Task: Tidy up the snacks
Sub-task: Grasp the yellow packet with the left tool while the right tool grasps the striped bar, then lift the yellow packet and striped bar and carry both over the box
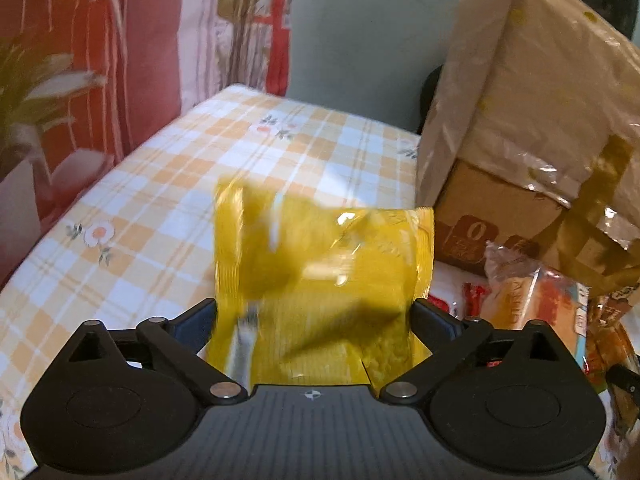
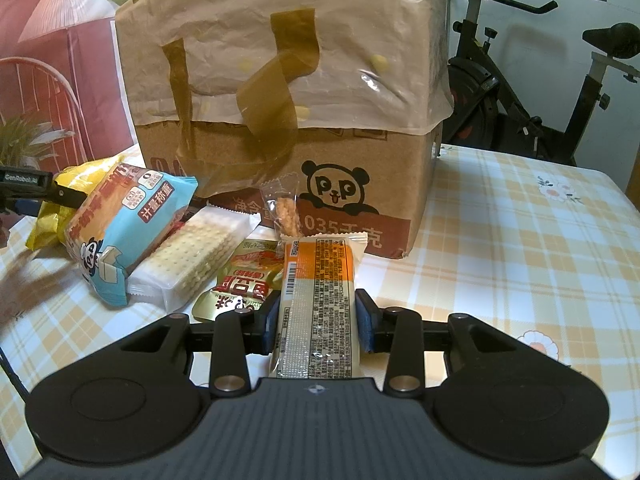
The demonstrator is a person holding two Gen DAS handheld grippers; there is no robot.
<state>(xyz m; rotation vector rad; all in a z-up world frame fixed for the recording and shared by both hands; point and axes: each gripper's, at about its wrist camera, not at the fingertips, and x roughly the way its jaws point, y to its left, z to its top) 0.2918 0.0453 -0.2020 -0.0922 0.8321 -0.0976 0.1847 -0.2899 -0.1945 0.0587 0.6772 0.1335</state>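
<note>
A yellow snack bag (image 1: 320, 272) sits between the fingers of my left gripper (image 1: 314, 312). The bag is smeared with blur while the gripper is sharp, and the jaws stand wide, so it looks loose and the gripper is open. The right wrist view shows the same yellow bag (image 2: 48, 216) at the far left, above the checked tablecloth (image 2: 520, 240). My right gripper (image 2: 318, 316) is shut on a long orange and white snack pack (image 2: 316, 280), label side up, which points at the panda cardboard box (image 2: 340, 192).
A beige plastic bag (image 2: 280, 52) with brown handles covers the box top. A blue snack pack (image 2: 120, 232), a white cracker pack (image 2: 196, 264), a gold pouch (image 2: 236, 280) and a small clear packet (image 2: 286, 212) lie before the box. An exercise bike (image 2: 520, 80) stands behind the table.
</note>
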